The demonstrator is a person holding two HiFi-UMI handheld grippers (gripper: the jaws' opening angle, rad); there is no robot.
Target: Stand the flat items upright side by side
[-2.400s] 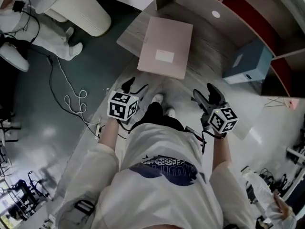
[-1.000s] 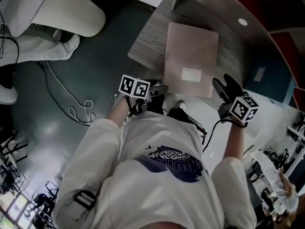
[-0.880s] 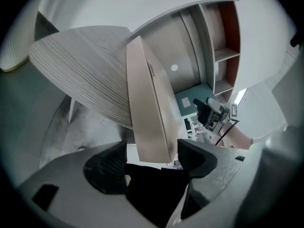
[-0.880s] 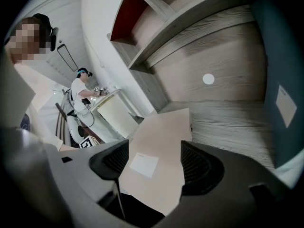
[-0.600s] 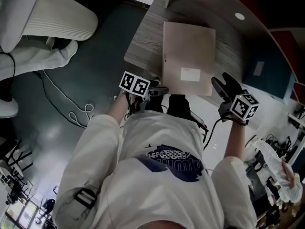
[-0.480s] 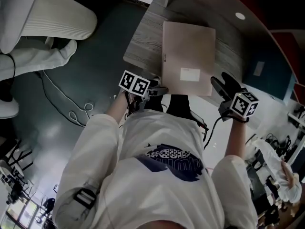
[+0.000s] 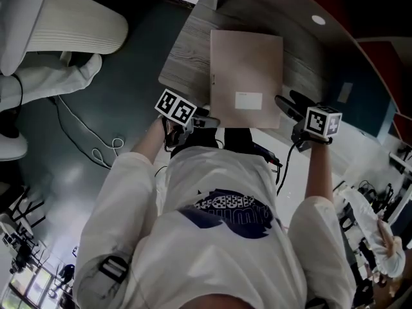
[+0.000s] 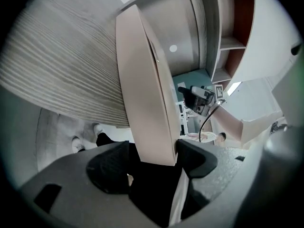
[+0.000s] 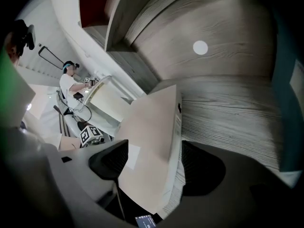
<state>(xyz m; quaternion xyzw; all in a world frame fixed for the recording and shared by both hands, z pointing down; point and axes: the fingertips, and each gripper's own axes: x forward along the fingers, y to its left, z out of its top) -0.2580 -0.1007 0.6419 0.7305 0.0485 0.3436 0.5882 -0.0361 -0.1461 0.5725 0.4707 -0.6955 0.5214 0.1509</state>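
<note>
- So, head view first: the pink folder [image 7: 246, 63] lies flat on the wooden desk [image 7: 187, 56], white label [image 7: 248, 100] facing up, with its near edge at the desk's front edge.
- Same view: the left gripper [image 7: 205, 120] sits at the folder's near left corner and the right gripper [image 7: 288, 103] at its near right side. Each one has its marker cube on top. A loose cable [image 7: 96, 150] snakes over the floor off to the left, well away from the desk.
- Left gripper view: the folder's end [image 8: 142, 89] pokes in between the two pads. The pads are spread wide; one pad [image 8: 197, 158] is right up against the folder's side, while the other [image 8: 111, 165] has a dark gap next to it. So the jaws are around it, not squeezing it. You can also see the other gripper [image 8: 197, 99] past the folder's far side.
- Right gripper view: pretty much the same deal. The folder's corner [image 9: 152, 141] sits between wide-apart pads [image 9: 202, 167], and I can't see any clamping. The desk's wood grain [image 9: 228, 113] runs off to the right, and the left gripper's marker cube [image 9: 90, 136] peeks out past the folder.
</note>
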